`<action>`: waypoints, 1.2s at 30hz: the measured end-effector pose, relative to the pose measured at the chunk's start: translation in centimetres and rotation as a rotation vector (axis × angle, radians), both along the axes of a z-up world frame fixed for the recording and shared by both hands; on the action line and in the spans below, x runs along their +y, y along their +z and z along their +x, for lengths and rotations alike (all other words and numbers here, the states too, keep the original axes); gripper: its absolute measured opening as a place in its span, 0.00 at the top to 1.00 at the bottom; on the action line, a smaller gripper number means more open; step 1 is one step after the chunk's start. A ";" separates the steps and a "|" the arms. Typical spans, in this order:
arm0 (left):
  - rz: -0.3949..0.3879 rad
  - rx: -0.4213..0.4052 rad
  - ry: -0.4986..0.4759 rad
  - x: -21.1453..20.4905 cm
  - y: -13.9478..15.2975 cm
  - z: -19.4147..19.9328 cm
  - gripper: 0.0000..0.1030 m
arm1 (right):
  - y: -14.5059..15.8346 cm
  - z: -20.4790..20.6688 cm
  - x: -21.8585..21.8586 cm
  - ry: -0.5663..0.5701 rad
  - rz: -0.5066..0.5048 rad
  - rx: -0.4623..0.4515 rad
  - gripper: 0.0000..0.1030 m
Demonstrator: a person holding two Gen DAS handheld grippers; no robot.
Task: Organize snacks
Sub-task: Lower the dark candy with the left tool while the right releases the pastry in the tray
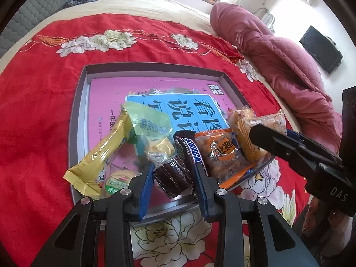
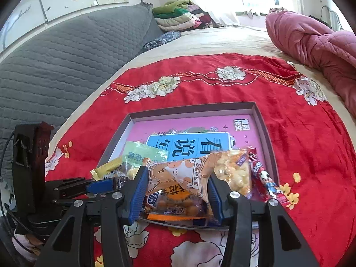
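On a red floral blanket, a shallow grey tray holds crowded snacks. The left gripper pinches a dark wrapped sweet beside a Snickers bar. The right gripper clamps an orange-and-white snack packet, above the pile.

"SNICK" on brown bar wrapper, "DAS" on right gripper

Snacks heaped at the near edge of a tray on the bed

The tray lies on a blanket spread over the bed; a book lies flat in it; the Snickers bar sits mid-row, a long packet at its left, a biscuit pack at its right; a quilt lies bunched far right; folded clothes are stacked behind.
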State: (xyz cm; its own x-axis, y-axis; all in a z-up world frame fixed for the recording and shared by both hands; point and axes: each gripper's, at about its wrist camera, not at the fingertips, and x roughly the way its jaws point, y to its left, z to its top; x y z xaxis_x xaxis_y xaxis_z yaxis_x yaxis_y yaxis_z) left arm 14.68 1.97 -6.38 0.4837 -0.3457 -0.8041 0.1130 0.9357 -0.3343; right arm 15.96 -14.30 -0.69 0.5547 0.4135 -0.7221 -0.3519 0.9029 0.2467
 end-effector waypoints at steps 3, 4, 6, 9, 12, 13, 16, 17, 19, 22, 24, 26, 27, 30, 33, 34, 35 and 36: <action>-0.004 0.008 0.006 0.2 -0.2 0.1 0.64 | -0.2 0.0 0.4 0.012 -0.005 0.005 0.51; -0.006 0.010 0.007 0.3 -0.3 0.1 0.64 | -0.3 0.0 0.5 0.012 -0.007 0.006 0.51; -0.004 0.012 0.010 0.4 -0.3 0.3 0.64 | -0.4 0.1 0.6 0.017 -0.006 0.011 0.51; -0.008 0.017 0.017 0.8 -0.4 0.3 0.64 | -0.7 0.1 1.0 0.025 -0.011 0.019 0.51; -0.013 0.024 0.022 1.2 -0.6 0.4 0.64 | -1.0 0.1 1.5 0.036 -0.020 0.025 0.51; -0.015 0.026 0.022 1.3 -0.6 0.4 0.64 | -1.1 0.1 1.6 0.038 -0.022 0.026 0.51; -0.013 0.033 0.026 1.5 -0.7 0.5 0.64 | -1.3 -0.1 1.9 0.051 -0.030 0.029 0.51; -0.013 0.036 0.027 1.5 -0.8 0.5 0.64 | -1.3 -0.1 2.0 0.055 -0.033 0.031 0.51; -0.017 0.039 0.029 1.7 -0.8 0.5 0.64 | -1.6 -0.1 2.1 0.059 -0.037 0.037 0.51; -0.015 0.039 0.026 1.6 -0.8 0.5 0.64 | -2.1 -0.1 2.3 0.068 -0.041 0.054 0.51; -0.013 0.040 0.024 1.5 -0.8 0.6 0.64 | -2.3 -0.1 2.5 0.074 -0.044 0.063 0.51; -0.014 0.041 0.024 1.5 -0.8 0.5 0.64 | -2.6 -0.1 2.7 0.084 -0.047 0.072 0.51; -0.015 0.041 0.025 1.6 -0.8 0.6 0.64 | -2.7 -0.1 2.9 0.090 -0.050 0.077 0.51; -0.015 0.041 0.025 1.6 -0.8 0.5 0.64 | -3.1 -0.2 3.4 0.108 -0.069 0.081 0.51; -0.015 0.041 0.025 1.6 -0.8 0.5 0.64 | -3.4 -0.4 3.7 0.120 -0.096 0.078 0.51; -0.014 0.041 0.025 1.6 -0.8 0.5 0.64 | -3.5 -0.4 3.8 0.123 -0.106 0.077 0.51; -0.015 0.041 0.026 1.6 -0.8 0.5 0.64 | -3.5 -0.4 3.8 0.123 -0.109 0.076 0.51; -0.014 0.042 0.025 1.6 -0.8 0.5 0.64 | -3.5 -0.4 3.9 0.125 -0.108 0.076 0.50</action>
State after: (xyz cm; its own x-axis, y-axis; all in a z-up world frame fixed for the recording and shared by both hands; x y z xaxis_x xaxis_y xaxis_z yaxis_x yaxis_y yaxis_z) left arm 15.20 3.56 -7.18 0.4583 -0.3455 -0.8189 0.0749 0.9331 -0.3518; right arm 15.57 -10.44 -4.22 0.4460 0.3936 -0.8038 -0.4467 0.8762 0.1812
